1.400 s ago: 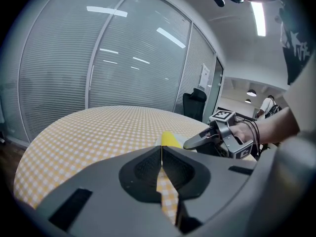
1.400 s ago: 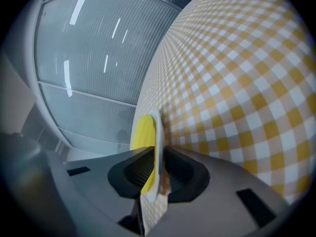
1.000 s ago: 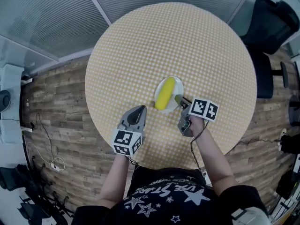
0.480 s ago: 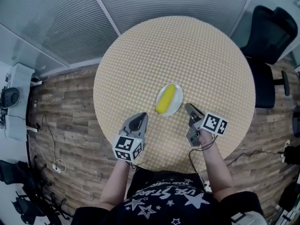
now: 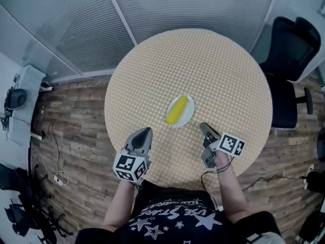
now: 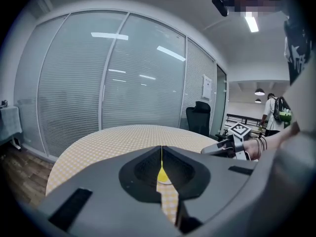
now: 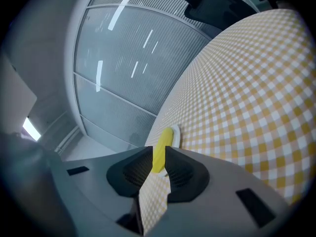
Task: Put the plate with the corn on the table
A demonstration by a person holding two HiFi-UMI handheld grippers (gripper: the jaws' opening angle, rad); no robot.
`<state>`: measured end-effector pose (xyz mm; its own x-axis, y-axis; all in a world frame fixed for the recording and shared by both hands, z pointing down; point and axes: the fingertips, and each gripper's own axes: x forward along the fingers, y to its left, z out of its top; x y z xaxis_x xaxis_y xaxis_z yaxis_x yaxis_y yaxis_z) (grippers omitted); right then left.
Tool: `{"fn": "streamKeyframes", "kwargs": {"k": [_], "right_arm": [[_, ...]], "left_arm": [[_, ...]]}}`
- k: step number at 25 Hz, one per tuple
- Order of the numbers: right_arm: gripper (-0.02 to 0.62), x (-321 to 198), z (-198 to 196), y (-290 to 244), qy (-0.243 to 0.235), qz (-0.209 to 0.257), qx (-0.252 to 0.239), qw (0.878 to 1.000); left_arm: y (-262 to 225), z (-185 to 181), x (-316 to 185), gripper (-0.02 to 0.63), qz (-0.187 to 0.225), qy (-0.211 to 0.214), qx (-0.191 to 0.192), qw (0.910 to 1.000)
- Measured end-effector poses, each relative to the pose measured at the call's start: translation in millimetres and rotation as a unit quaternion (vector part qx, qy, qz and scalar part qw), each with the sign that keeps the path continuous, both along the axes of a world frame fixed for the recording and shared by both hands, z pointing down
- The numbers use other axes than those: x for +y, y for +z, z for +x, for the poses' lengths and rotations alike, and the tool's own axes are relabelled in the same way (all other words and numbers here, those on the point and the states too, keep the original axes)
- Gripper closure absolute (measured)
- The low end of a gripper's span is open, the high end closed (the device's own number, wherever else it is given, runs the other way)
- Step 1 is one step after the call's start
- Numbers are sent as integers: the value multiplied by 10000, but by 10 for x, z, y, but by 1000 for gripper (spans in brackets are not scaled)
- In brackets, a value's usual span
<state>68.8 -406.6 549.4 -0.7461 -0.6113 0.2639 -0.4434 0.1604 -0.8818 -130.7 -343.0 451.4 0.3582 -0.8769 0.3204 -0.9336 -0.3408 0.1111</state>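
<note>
Plate (image 5: 188, 106) with corn (image 5: 176, 111) rests on table (image 5: 203, 65); left gripper (image 5: 144, 131) clenched empty, right gripper (image 5: 203, 126) slightly parted.

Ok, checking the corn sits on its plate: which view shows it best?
The head view: from above, the whole corn lies on the plate. The right gripper view shows it partly behind the jaws; the left gripper view only a yellow sliver.

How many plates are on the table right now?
1. The plate sits near the middle of the round table, with the corn lying on it. No other plate appears to be hidden.
</note>
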Motion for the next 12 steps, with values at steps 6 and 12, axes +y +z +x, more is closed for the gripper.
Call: {"fn": "streamKeyframes", "kwargs": {"k": [6, 12], "right_arm": [[511, 55, 102, -16, 126, 95, 44, 9999], [511, 233, 35, -3, 48, 178, 131, 9997]], "left_arm": [[26, -1, -15, 595, 20, 57, 162, 9999], [25, 73, 46, 595, 135, 211, 249, 9994]]}}
